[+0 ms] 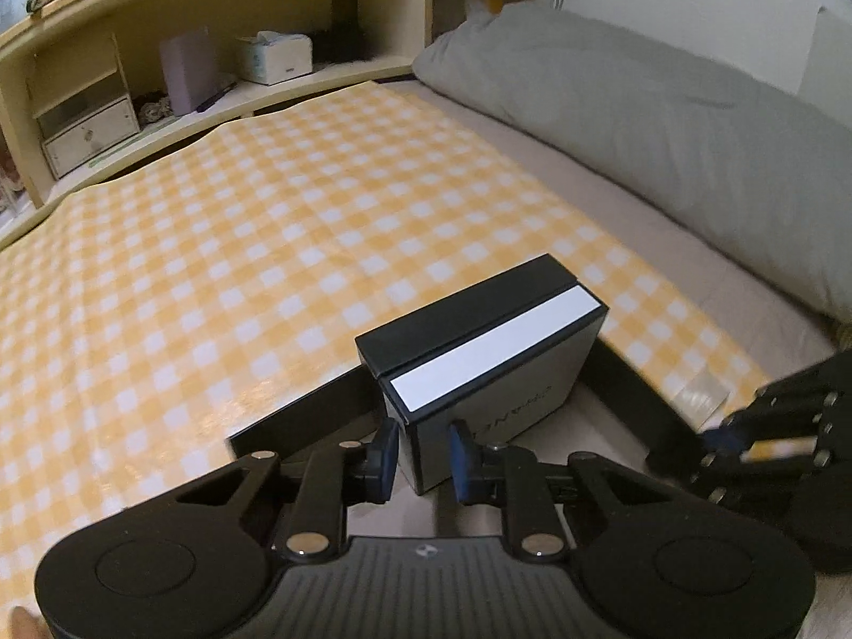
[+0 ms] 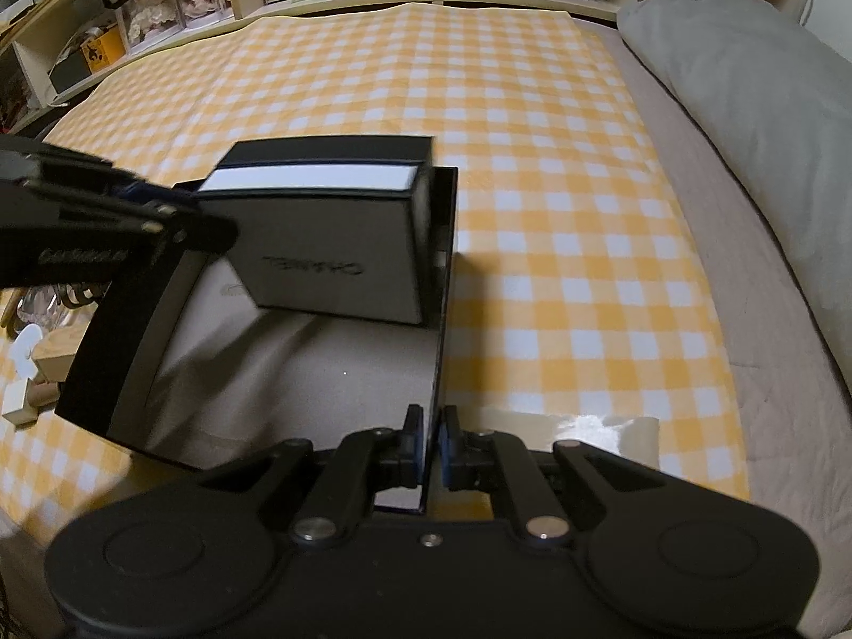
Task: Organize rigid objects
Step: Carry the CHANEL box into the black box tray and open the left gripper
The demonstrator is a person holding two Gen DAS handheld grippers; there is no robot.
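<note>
Left gripper: my left gripper (image 1: 423, 455) is closed on the near corner of the small box (image 1: 482, 357). Its blue pads (image 1: 386, 452) press the box's two sides. No earlier view is given, so I report only the grip.

Small box: black with a white band along its top edge and a grey face carrying lettering. It is tilted and sits partly inside the big open box (image 2: 298, 351), at that box's far end. I judge I hold it by the corner so it can drop in without my fingers fouling the walls.

Right gripper: my right gripper (image 2: 431, 444) is pinched shut on the thin right-hand wall of the big open box, near its near corner. I take this as a brace, so the big box does not slide or tip while the other hand loads it.

Big open box: black outside, pale lining inside, lying on the yellow checked cloth (image 2: 532, 186) that covers the bed, near the cloth's near edge. Its floor looks bare apart from the small box.

Bed: a grey pillow (image 1: 665, 122) lies along the right side, well apart from the boxes. Wooden shelves (image 1: 213, 69) run along the far edge.

Other things: some small pale wooden blocks (image 2: 26, 388) lie at the cloth's left edge, beside the big box. I cannot tell what they are.

Step in hand: I judge it to be seating the small box flat in the far end of the big one.

Risk: a corner grip may let the box swing.
</note>
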